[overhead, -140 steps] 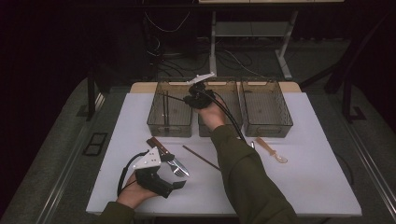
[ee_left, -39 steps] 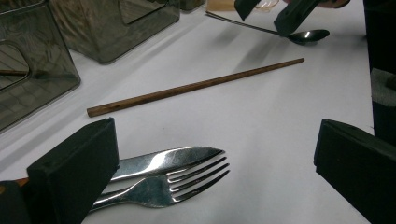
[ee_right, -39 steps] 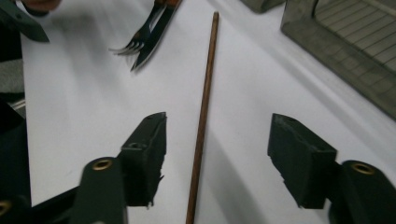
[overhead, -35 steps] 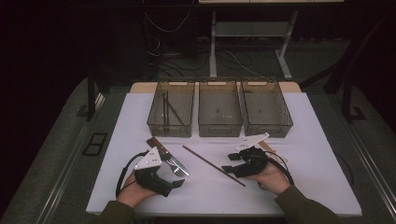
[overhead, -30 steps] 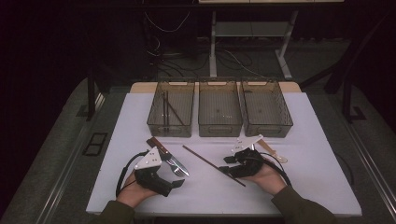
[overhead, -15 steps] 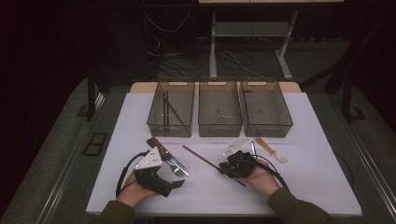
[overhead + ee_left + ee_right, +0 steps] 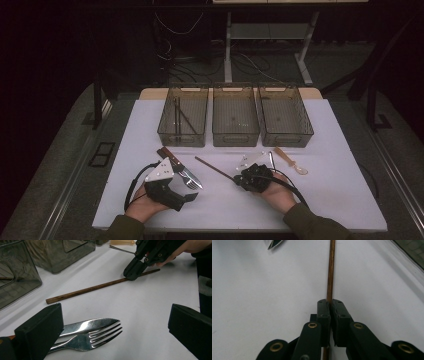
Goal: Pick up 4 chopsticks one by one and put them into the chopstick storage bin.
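A thin brown chopstick lies slantwise on the white table. My right gripper holds its near end; the jaws have just been closing and now pinch the chopstick between the pads, gripper low on the table. The left gripper view shows that same grip on the chopstick by the right gripper. My left gripper rests at the front left, open, with a knife and fork lying loose between its jaws.
Three clear bins stand in a row at the back: the left bin holds thin dark sticks, beside it the middle bin and right bin. A pale wooden spoon lies right of my right hand.
My right hand came from the bins to the table's front, then slid left from beside the spoon to the chopstick, and its jaws closed on it. The left hand stayed put.
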Demonstrator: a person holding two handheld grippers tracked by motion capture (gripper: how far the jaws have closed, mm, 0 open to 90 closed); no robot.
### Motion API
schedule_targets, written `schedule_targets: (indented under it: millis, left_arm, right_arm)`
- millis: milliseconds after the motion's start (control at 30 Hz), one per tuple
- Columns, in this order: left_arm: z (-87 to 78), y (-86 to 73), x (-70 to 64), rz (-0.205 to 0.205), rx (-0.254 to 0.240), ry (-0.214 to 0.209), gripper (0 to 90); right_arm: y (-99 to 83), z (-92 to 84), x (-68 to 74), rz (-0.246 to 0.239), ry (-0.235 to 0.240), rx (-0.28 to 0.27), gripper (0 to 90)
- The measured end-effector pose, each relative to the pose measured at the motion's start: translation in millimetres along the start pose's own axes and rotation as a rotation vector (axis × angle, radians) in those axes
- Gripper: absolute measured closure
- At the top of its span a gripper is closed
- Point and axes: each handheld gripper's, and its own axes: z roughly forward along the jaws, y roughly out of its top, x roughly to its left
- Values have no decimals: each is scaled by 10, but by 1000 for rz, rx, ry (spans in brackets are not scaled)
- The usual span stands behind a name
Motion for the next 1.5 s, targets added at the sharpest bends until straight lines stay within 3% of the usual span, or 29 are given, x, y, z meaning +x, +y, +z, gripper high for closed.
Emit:
schedule_targets:
  millis: [333,567,1500]
  left_arm:
    - [-8,1,-1,-2,-2,-1,0]
    - [-12,2,-1,-1,-4,-2,0]
    - [-8,-3,3,-1,-3,-3,0]
  right_arm:
    - [-7,-7,-10,45,5,-10,861]
    - [-4,-24,-39,42,16,-26,860]
    - [70,-419,-238,79,26,-169,859]
